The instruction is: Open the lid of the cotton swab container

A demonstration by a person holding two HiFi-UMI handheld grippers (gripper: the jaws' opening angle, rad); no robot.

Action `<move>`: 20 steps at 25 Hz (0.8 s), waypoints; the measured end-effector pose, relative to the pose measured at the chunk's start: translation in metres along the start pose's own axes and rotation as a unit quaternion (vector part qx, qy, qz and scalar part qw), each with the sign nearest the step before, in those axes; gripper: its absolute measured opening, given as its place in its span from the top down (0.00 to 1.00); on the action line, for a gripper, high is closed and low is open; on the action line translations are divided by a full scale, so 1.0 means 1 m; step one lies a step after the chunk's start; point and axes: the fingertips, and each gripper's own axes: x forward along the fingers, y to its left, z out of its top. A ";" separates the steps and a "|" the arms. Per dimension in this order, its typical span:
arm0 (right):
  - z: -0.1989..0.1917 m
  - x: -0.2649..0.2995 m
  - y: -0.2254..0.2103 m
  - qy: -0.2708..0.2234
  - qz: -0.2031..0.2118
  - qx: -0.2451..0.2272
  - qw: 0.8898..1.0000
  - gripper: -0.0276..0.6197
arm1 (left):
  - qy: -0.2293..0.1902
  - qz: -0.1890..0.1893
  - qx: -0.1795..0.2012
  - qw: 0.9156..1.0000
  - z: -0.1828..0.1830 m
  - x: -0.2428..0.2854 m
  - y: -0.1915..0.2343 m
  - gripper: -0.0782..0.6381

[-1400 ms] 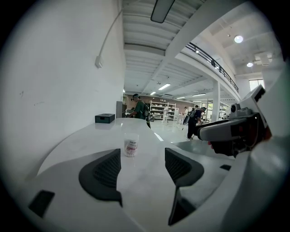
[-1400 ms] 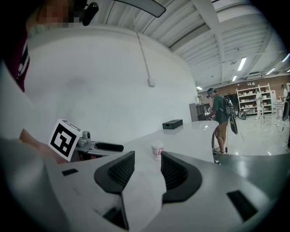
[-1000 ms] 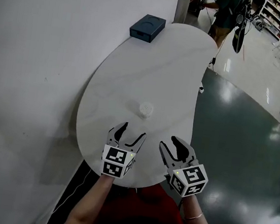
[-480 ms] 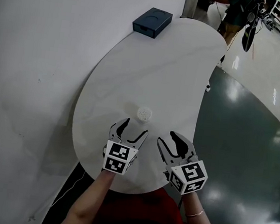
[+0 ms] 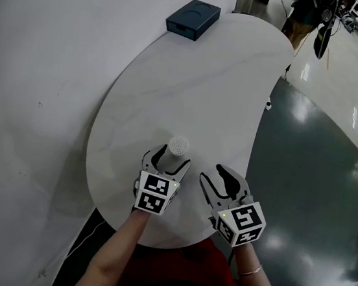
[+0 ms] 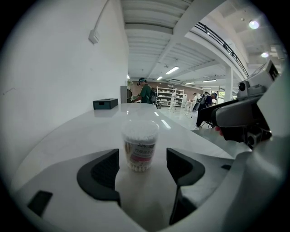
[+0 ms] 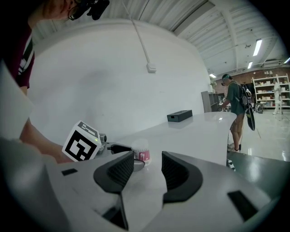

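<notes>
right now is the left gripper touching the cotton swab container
Apart. The left gripper view shows the cotton swab container between the left gripper's open jaws, table showing either side.

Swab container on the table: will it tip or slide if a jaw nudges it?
Likely tips: the cotton swab container stands upright, taller than wide, on a narrow base. Probably light: clear plastic packed with swabs. It may slide first on the glossy table.
</notes>
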 end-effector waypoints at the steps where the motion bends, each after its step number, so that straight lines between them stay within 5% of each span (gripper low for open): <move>1: 0.000 0.000 -0.001 0.001 0.001 0.000 1.000 0.68 | 0.001 0.001 0.000 1.000 0.000 0.002 0.000 0.47; 20: 0.001 0.004 -0.004 0.008 0.022 -0.014 1.000 0.68 | 0.040 0.026 0.026 0.998 -0.004 0.019 0.005 0.47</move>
